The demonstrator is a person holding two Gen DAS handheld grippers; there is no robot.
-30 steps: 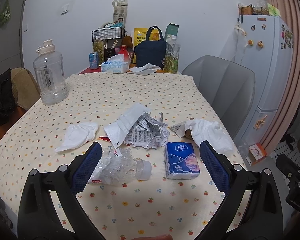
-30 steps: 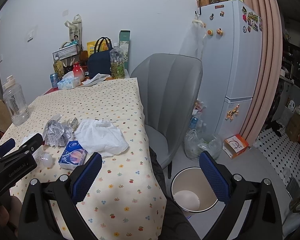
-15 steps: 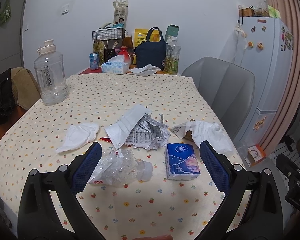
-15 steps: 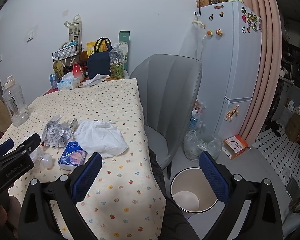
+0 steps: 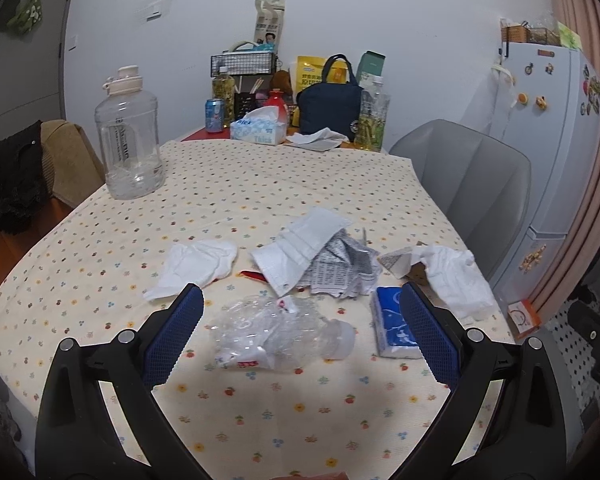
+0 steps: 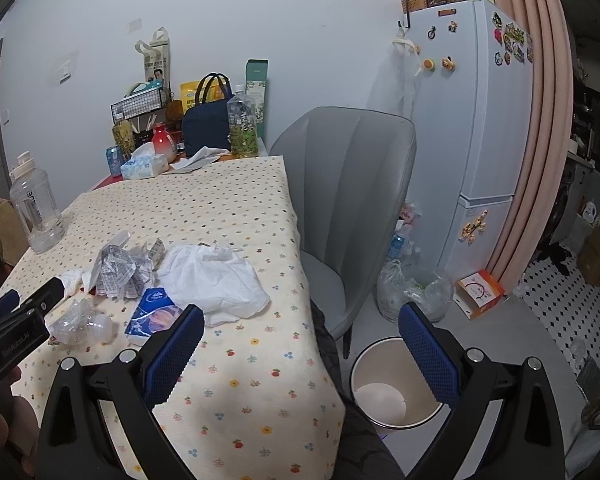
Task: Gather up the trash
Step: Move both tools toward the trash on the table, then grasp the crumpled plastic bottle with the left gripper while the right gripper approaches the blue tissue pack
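Observation:
Trash lies on the flowered tablecloth: a crushed clear plastic bottle (image 5: 280, 334), a blue tissue pack (image 5: 394, 330), crumpled printed paper (image 5: 336, 270) under a white paper sheet (image 5: 300, 246), a white tissue (image 5: 198, 266) at left, and a white crumpled bag (image 5: 456, 276) at right. My left gripper (image 5: 300, 338) is open, its jaws standing either side of the bottle, just above it. My right gripper (image 6: 298, 354) is open and empty over the table's near right corner. A white trash bin (image 6: 392, 388) stands on the floor. The bottle (image 6: 76, 322), pack (image 6: 152, 314) and bag (image 6: 214, 280) also show in the right wrist view.
A grey chair (image 6: 348, 200) stands beside the table, above the bin. A large clear water jug (image 5: 128, 148) stands at the table's left. A tissue box (image 5: 258, 132), navy bag (image 5: 330, 106) and bottles crowd the far end. A fridge (image 6: 472, 120) and plastic bags (image 6: 412, 288) are at right.
My left gripper has moved slightly forward toward the crushed bottle. The right gripper has barely moved. Nothing was picked up.

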